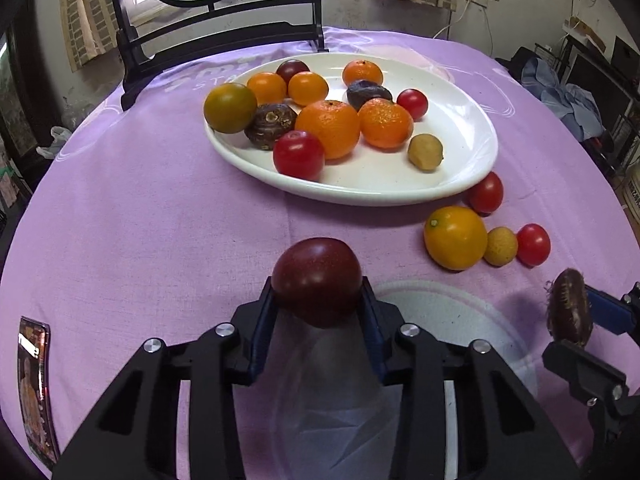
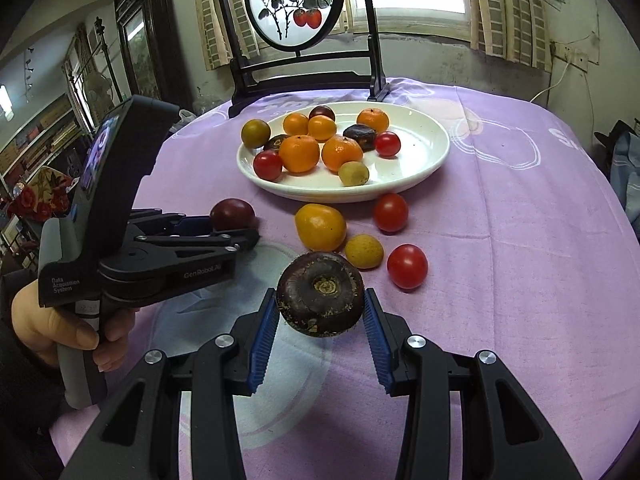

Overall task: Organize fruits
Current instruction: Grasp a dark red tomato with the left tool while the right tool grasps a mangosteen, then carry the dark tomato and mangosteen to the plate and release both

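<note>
My left gripper (image 1: 318,294) is shut on a dark red tomato (image 1: 317,280), held above the purple cloth short of the white plate (image 1: 460,148); it also shows in the right wrist view (image 2: 232,216). My right gripper (image 2: 320,308) is shut on a dark brown water chestnut (image 2: 320,293), also seen at the left wrist view's right edge (image 1: 568,312). The plate (image 2: 424,140) holds several oranges, tomatoes and dark fruits. On the cloth lie a yellow-orange fruit (image 2: 320,227), a small yellow fruit (image 2: 364,251) and two red tomatoes (image 2: 407,266) (image 2: 391,212).
A black-framed round painted screen (image 2: 296,4) stands behind the plate at the table's far edge. A card (image 1: 34,384) lies on the cloth at the near left. The table edge curves away on the right, with clutter beyond it.
</note>
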`<state>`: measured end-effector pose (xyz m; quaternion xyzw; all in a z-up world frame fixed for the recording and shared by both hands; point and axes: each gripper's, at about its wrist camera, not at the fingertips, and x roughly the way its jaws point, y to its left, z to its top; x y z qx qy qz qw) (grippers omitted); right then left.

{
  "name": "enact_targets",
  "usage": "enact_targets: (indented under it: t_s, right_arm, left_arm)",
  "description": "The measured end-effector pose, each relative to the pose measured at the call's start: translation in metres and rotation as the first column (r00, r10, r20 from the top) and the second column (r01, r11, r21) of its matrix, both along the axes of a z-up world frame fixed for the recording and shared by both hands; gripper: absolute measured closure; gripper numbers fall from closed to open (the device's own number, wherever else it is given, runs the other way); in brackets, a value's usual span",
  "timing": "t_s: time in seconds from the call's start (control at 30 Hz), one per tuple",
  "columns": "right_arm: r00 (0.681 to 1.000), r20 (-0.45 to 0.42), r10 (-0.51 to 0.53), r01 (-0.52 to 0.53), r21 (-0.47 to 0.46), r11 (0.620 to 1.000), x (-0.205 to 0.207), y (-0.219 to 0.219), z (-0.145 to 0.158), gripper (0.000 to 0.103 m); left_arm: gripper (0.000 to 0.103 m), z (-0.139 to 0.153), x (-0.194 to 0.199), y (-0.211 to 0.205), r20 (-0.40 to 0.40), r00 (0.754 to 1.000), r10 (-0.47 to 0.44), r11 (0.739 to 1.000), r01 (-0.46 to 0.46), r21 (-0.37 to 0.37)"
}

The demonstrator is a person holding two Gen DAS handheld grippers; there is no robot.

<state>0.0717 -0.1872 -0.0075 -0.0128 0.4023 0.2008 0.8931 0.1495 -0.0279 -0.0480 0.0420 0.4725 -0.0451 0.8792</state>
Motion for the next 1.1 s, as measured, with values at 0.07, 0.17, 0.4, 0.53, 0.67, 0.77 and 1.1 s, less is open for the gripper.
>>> enact_targets:
  t_s: [0.07,0.17,0.4,0.53,0.67,0.77,1.1]
  right_arm:
    - [1.0,0.007,-0.001,0.001,0.001,1.0,-0.001,0.0,0.001,0.06]
    - [1.0,0.012,-0.003,0.003,-0.003,1.0,-0.001,0.002,0.002,0.06]
    - [0.999,0.051,-0.003,0.002,0.005,1.0,-0.002,0.004,0.02,0.06]
    - [0.997,0.074,-0.007,0.009,-0.032,0.999,0.009,0.006,0.029,0.06]
    - [0.994,0.106,-0.014,0.02,-0.059,0.998,0.026,0.006,0.039,0.06]
    - [0.992,0.124,-0.022,0.029,-0.059,0.998,0.042,0.005,0.045,0.06]
    - [0.995,0.08,-0.067,0.073,-0.08,0.994,0.111,0.006,0.03,0.06]
  left_arm:
    - [0.064,0.001,-0.004,0.001,-0.005,1.0,-0.002,1.0,0.002,-0.004]
    - [0.065,0.009,-0.012,0.003,0.006,1.0,-0.02,1.0,0.02,-0.016]
    - [0.065,0.054,-0.021,0.005,0.105,0.993,-0.053,0.998,0.056,-0.026]
    - [0.065,0.076,-0.012,0.003,0.156,0.986,-0.057,0.998,0.06,-0.013]
    - [0.065,0.088,0.008,0.001,0.157,0.987,-0.038,0.998,0.044,-0.033]
    - [0.065,0.09,0.025,-0.002,0.155,0.988,-0.024,0.999,0.03,-0.041]
    - [0.065,0.07,0.074,-0.012,0.126,0.992,0.02,0.999,-0.014,-0.048]
